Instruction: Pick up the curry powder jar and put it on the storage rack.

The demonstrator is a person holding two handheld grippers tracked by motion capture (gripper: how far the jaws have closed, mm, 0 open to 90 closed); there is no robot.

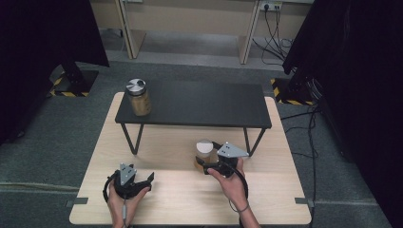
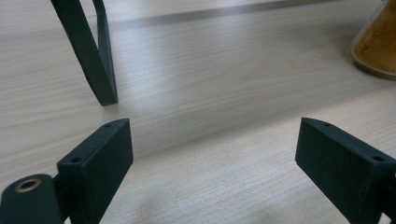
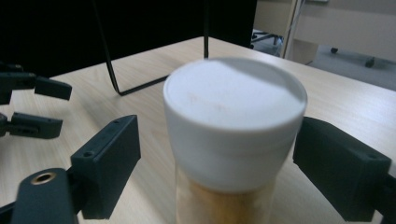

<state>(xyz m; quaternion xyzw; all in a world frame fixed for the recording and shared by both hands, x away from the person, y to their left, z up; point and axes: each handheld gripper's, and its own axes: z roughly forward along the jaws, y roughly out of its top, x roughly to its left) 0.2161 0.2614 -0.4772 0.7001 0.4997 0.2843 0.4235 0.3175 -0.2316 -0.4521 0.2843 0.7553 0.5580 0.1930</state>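
A clear jar [image 1: 205,153] with a white lid and tan contents stands on the wooden table [image 1: 190,202], in front of the black bench. My right gripper [image 1: 206,160] reaches around it from the right. In the right gripper view the white-lidded jar [image 3: 233,121] stands between the jaws of my right gripper [image 3: 219,140]: the left jaw is clear of it and the right jaw sits at the lid's edge, so the gripper is open. My left gripper [image 1: 148,183] rests low at the front left, open, with only bare table between the jaws of the left gripper [image 2: 212,140].
A low black bench [image 1: 190,107] spans the table's far half, with a second jar [image 1: 138,97], silver-lidded, on its left end. One of the bench's thin legs [image 2: 93,60] stands ahead of my left gripper. The jar's base [image 2: 378,42] shows at the upper right there.
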